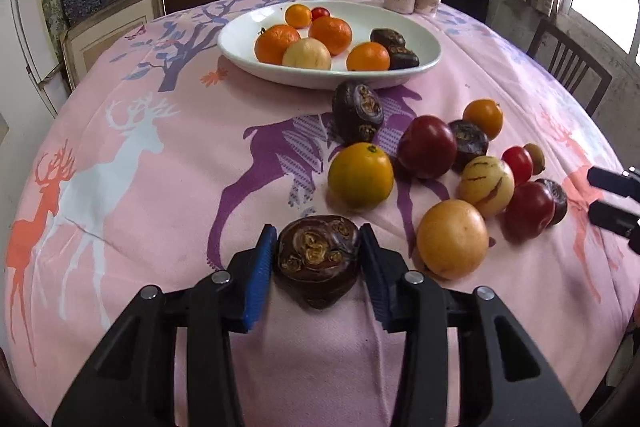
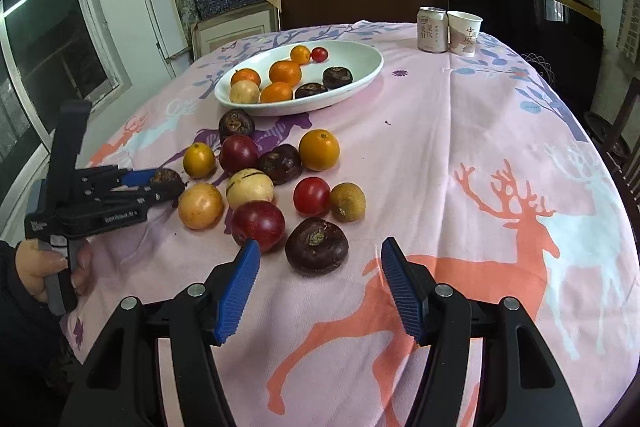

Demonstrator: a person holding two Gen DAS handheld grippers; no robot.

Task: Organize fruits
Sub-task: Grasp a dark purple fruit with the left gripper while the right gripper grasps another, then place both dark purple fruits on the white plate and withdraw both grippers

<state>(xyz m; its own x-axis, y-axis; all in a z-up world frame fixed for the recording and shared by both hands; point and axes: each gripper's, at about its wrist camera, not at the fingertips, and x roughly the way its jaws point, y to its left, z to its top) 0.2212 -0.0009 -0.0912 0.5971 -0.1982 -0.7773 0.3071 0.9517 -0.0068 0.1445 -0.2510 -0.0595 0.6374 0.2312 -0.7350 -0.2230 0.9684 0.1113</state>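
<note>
A dark brown water chestnut rests on the pink deer-print cloth, and my left gripper is shut on it, blue pads pressing both sides; the right wrist view shows that grip from the side. My right gripper is open just short of another water chestnut, its pads apart from it. Loose fruit lies in a cluster: an orange, a red plum, a yellow round fruit, a striped pale melon. A white oval plate behind holds oranges, a pale fruit, a small red one and two chestnuts.
A drink can and a paper cup stand at the table's far edge. A wooden chair is at the right of the table. Shelves with boxes fill the back wall. A person's hand holds the left gripper's handle.
</note>
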